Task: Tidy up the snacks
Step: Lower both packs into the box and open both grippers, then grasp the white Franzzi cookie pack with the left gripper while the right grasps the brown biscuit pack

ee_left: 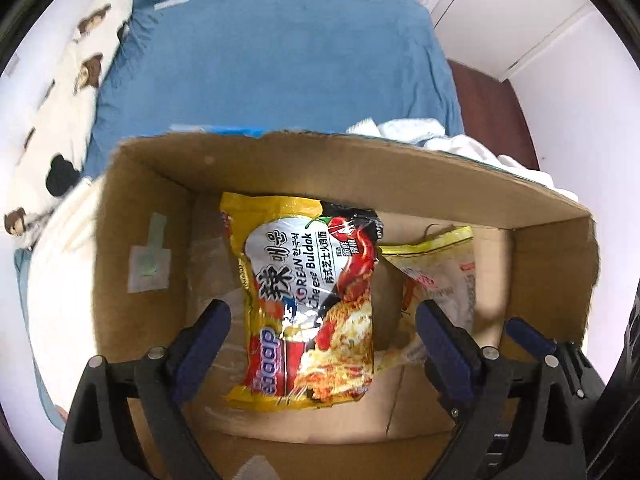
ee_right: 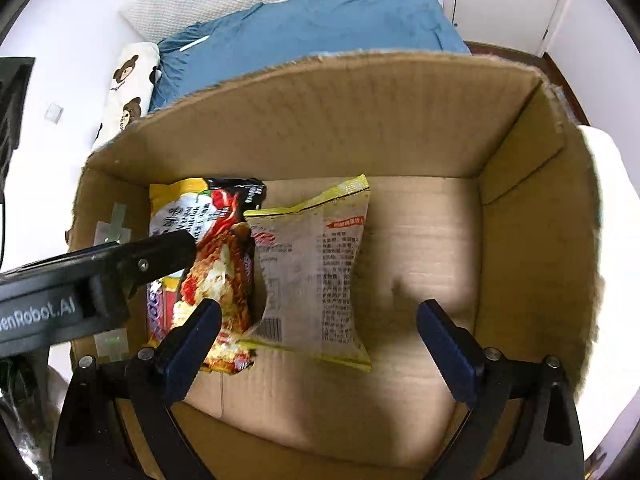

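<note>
Inside the open brown cardboard box (ee_right: pixel 400 128), a glossy yellow-and-red noodle packet (ee_left: pixel 308 308) and a pale yellow packet (ee_right: pixel 312 268) lie side by side, light, crinkly, slippery, best pinched at sealed edges; both hand-held grippers, left (ee_left: pixel 322 334) and right (ee_right: pixel 318 336), hang spread, empty.

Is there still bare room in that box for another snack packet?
Yes. The cardboard box floor is bare between the pale back-side packet and the right wall. The left is crowded: the Buldak noodle packet lies there, beside the pale packet.
</note>
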Tool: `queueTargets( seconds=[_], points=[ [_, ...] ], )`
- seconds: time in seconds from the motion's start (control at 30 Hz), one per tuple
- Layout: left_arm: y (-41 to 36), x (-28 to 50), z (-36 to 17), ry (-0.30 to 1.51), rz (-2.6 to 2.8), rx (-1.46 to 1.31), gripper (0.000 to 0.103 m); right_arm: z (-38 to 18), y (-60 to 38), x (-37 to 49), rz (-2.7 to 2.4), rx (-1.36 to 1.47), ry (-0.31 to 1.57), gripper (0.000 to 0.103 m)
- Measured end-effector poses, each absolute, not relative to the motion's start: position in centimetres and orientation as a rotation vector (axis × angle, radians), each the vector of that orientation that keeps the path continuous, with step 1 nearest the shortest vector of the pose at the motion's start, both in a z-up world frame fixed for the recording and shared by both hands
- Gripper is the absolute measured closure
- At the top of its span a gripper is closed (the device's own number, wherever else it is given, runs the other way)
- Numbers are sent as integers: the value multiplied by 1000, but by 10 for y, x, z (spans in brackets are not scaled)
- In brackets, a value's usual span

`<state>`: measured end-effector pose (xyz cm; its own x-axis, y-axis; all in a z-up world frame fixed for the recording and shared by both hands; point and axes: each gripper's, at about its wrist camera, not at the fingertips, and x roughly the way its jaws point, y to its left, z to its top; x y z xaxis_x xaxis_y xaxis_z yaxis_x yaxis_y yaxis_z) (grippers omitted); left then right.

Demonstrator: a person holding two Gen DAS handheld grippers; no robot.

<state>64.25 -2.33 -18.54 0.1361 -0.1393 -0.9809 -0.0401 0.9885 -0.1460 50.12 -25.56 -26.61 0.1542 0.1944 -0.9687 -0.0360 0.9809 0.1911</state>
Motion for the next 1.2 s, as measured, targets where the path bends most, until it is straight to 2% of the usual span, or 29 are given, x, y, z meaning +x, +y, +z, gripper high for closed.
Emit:
queueTargets(
  seconds=[0.33, 0.73, 1.03, 1.2],
  points=[
    [1, 562, -132, 1221, 40, -128, 8, -213, -266, 438, 146, 108, 1297, 3],
    [-2, 463, -75, 1061, 74, -59, 8, -137, -273, 338, 173, 25, 1116, 3],
    [4, 399, -39, 982, 45, -68, 8, -95, -272, 267, 178, 56, 1047, 3],
    [16, 361, -39, 981, 52, -104, 8, -92, -274, 232, 183, 104, 1061, 3]
  ],
)
